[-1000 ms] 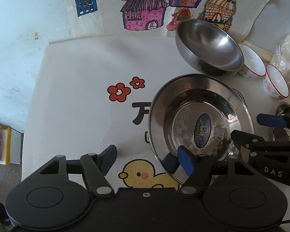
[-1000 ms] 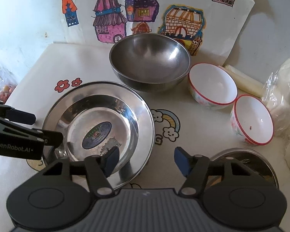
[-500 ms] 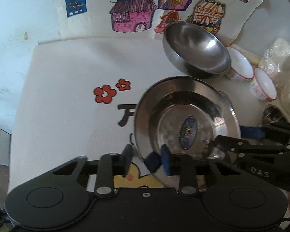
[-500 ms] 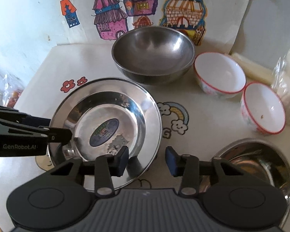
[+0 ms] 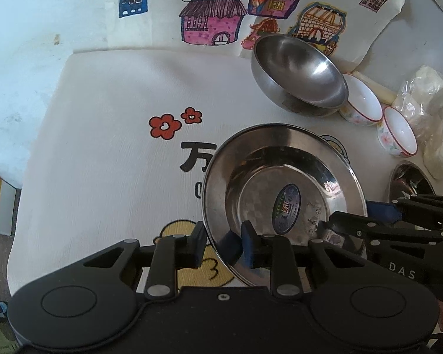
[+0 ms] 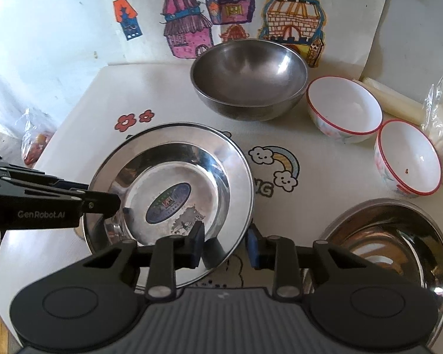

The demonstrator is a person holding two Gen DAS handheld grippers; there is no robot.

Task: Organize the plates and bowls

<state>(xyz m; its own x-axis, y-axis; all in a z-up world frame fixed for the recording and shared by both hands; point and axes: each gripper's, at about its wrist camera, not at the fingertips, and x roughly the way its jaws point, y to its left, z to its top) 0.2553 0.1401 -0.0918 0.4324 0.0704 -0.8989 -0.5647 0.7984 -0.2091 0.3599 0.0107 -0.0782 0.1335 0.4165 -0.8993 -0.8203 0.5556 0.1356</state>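
Note:
A shallow steel plate [image 5: 280,177] [image 6: 168,177] with an oval sticker in its middle lies on the printed tablecloth. My left gripper [image 5: 223,244] [image 6: 94,193] is shut on its left rim, one pad outside and one inside. From the opposite side, my right gripper [image 6: 226,244] [image 5: 356,215] straddles the near right rim. Its jaws are closing, and a thin gap still shows beside the metal. Behind the plate stands a deep steel bowl [image 5: 301,79] [image 6: 248,79]. Two white bowls with red rims [image 6: 344,109] [image 6: 407,159] stand to its right.
Another steel bowl [image 6: 389,244] sits at the near right, close to my right gripper. Clear plastic bags [image 5: 428,103] lie at the far right edge. Children's house drawings [image 6: 189,29] hang on the wall behind. The table's left edge [image 5: 29,177] drops off to the floor.
The jaws of both grippers have narrowed from wide apart to close around the plate's rim. The left gripper now clamps the rim. Both hands have stayed in nearly the same place.

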